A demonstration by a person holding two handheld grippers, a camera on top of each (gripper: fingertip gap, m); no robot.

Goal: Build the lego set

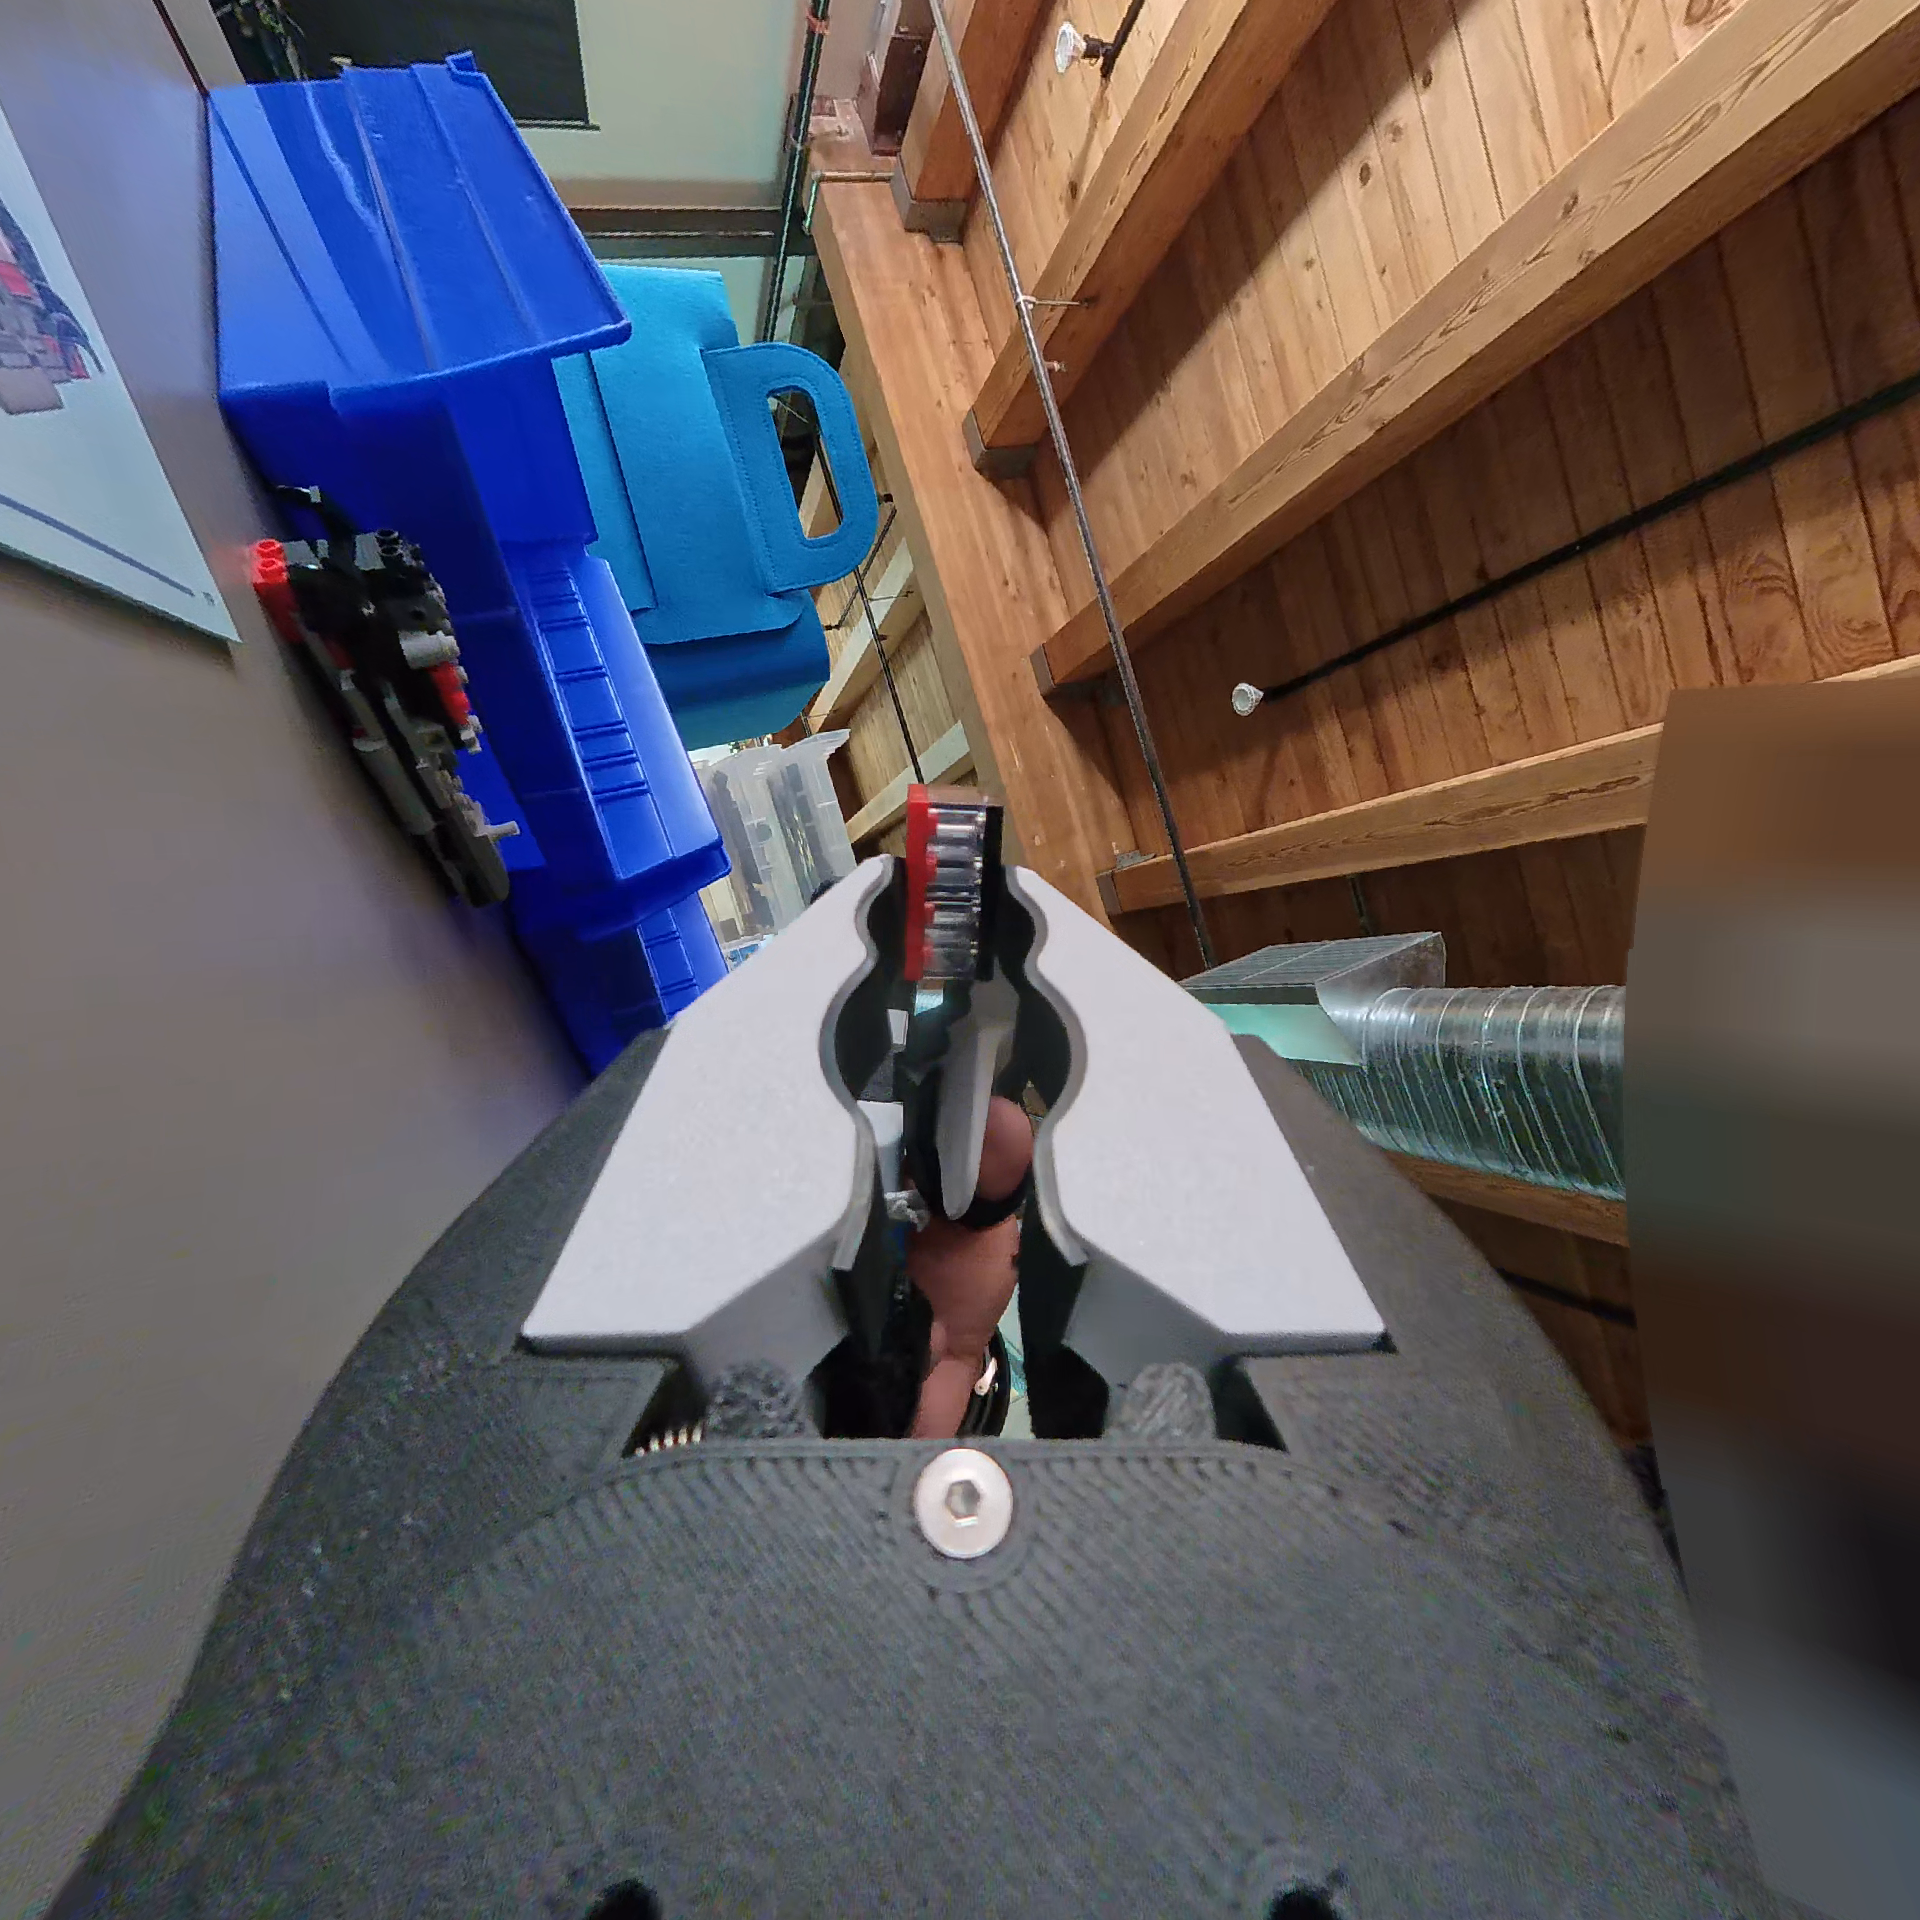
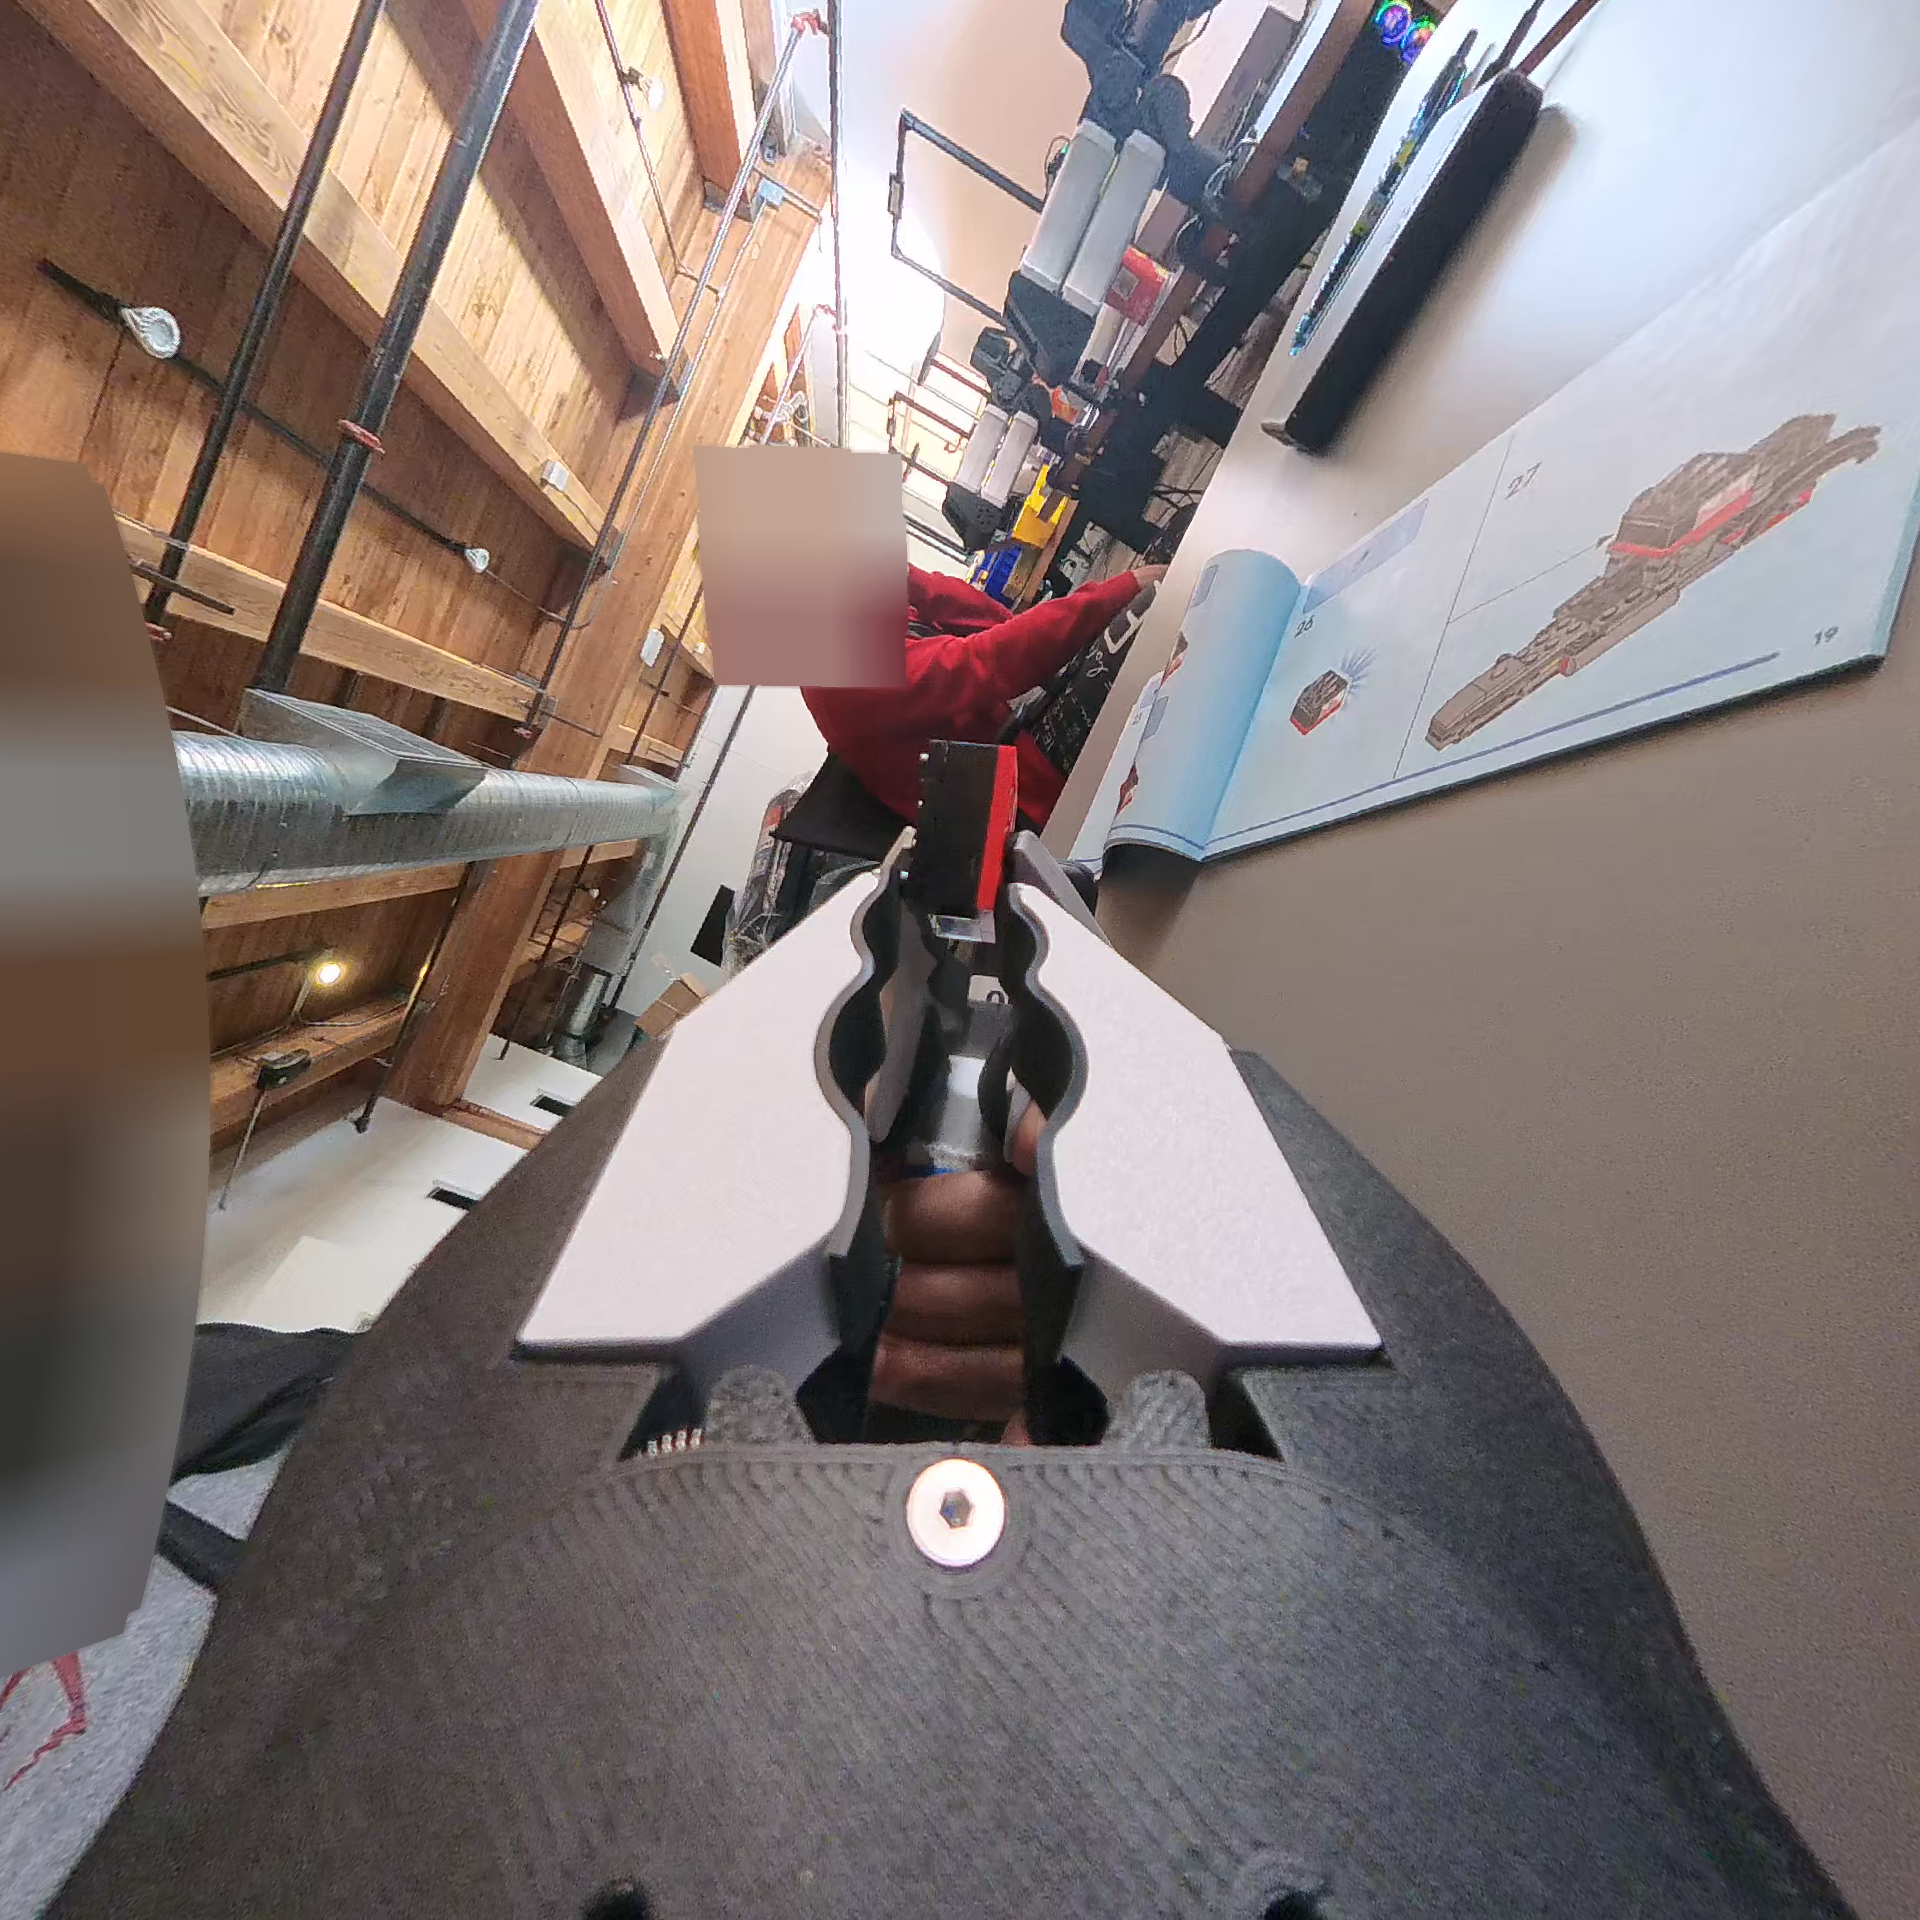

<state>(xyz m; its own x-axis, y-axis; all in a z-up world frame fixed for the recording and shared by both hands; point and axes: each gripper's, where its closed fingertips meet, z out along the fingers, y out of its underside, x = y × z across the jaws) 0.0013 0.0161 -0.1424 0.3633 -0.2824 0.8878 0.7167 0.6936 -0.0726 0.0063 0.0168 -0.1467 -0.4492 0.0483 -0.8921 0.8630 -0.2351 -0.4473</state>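
My left gripper (image 1: pixel 951 894) is shut on a small lego sub-assembly (image 1: pixel 948 862) made of a red plate, clear studs and a black part. My right gripper (image 2: pixel 954 883) is shut on the same small assembly, seen there as black and red (image 2: pixel 971 826). The two grippers face each other and hold it above the table. Through each gap I see the other gripper's grey finger and a hand. A larger partly built black, grey and red lego model (image 1: pixel 384 707) lies on the table (image 1: pixel 156 1039) against the blue bins.
Stacked blue bins (image 1: pixel 416 416) and a teal felt bag (image 1: pixel 727 499) stand past the model. An open instruction booklet (image 2: pixel 1558 623) lies on the table (image 2: pixel 1558 1091). A person in a red sleeve (image 2: pixel 966 665) is at the far end. Wooden ceiling beams and a metal duct show behind. Only a small space, under 4 cm, lies between the two pairs of fingers.
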